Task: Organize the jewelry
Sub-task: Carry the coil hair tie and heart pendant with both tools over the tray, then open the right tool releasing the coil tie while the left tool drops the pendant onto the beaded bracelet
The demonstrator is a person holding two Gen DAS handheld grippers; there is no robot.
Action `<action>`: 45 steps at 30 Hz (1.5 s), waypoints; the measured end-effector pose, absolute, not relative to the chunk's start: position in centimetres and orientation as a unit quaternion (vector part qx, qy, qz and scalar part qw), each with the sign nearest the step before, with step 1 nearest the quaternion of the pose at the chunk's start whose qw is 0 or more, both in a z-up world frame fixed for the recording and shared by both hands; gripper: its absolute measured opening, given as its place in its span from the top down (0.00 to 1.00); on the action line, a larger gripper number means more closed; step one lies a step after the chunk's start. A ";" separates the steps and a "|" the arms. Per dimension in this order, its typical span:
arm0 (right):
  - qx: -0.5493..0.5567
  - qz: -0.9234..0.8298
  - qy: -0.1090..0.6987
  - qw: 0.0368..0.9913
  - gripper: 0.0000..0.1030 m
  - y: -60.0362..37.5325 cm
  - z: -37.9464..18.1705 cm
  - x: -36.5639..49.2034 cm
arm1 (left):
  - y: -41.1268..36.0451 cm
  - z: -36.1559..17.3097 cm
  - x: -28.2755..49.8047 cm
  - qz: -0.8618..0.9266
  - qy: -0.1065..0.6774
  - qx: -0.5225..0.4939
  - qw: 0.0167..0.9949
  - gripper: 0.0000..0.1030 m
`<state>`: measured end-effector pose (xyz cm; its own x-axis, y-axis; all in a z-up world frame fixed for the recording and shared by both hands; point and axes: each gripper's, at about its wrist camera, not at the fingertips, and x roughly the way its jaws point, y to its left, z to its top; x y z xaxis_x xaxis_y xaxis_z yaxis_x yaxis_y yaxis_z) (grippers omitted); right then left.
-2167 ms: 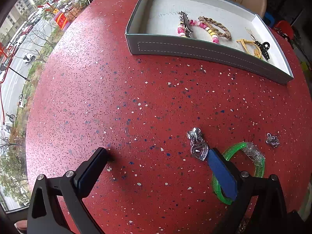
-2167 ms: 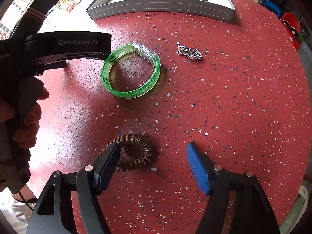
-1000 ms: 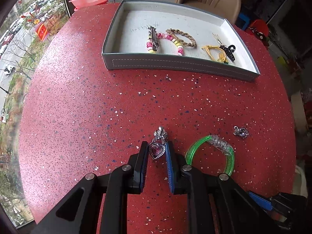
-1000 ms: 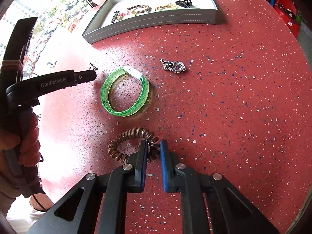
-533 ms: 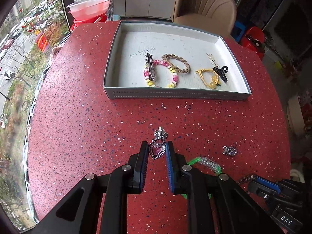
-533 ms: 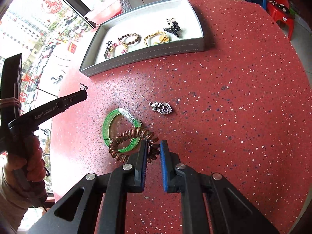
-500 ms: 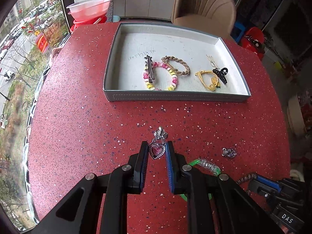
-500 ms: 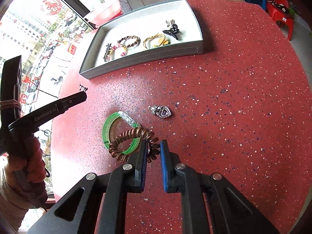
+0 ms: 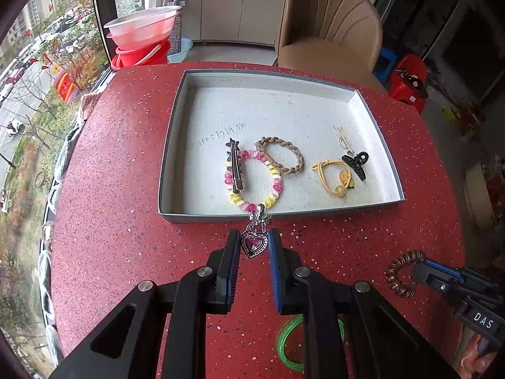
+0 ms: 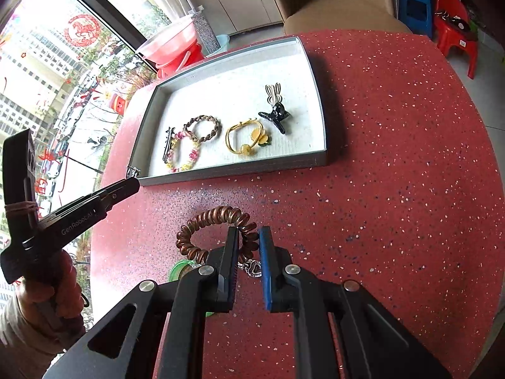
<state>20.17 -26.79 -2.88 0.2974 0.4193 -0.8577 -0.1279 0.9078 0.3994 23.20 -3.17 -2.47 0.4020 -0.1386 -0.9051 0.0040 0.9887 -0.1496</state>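
My left gripper (image 9: 253, 243) is shut on a silver heart pendant (image 9: 253, 242) and holds it above the red table, just short of the near wall of the grey tray (image 9: 172, 145). My right gripper (image 10: 247, 243) is shut on a brown spiral hair tie (image 10: 210, 222), lifted above the table; it also shows in the left wrist view (image 9: 402, 273). The tray (image 10: 320, 94) holds a bead bracelet (image 9: 252, 178), a braided band (image 9: 281, 154), a yellow tie (image 9: 334, 177), a black claw clip (image 9: 356, 162) and a metal clip (image 9: 235, 169).
A green bangle (image 9: 287, 344) and a second heart pendant (image 10: 252, 267) lie on the table below the grippers. A tan chair (image 9: 325, 31) stands behind the table. Red and pink basins (image 9: 142, 38) sit at the back left by the window.
Both grippers have risen and moved toward the tray, each carrying its item. The pendant now hangs at the tray's near wall.
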 end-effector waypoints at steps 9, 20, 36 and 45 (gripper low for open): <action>0.138 0.172 0.561 0.798 0.86 -26.4 -3.2 26.2 | -3.2 -2.7 27.7 -0.026 0.540 -0.070 0.838 0.65; 0.142 0.163 0.548 0.808 0.87 -26.2 -3.9 31.8 | -4.3 -4.0 31.7 -0.009 0.543 -0.047 0.838 0.65; 0.164 0.167 0.557 0.797 0.87 -27.5 -5.2 32.6 | -6.6 -6.5 34.6 0.007 0.551 0.001 0.835 0.64; 0.190 0.178 0.553 0.792 0.86 -28.7 -4.3 30.3 | -6.7 -6.7 34.5 0.020 0.557 0.011 0.830 0.64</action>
<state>30.29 -28.68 -4.31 0.3256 0.4917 -0.8076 -0.0713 0.8645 0.4976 34.54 -6.74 -6.73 0.3783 0.0462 -0.9245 -0.0213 0.9989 0.0412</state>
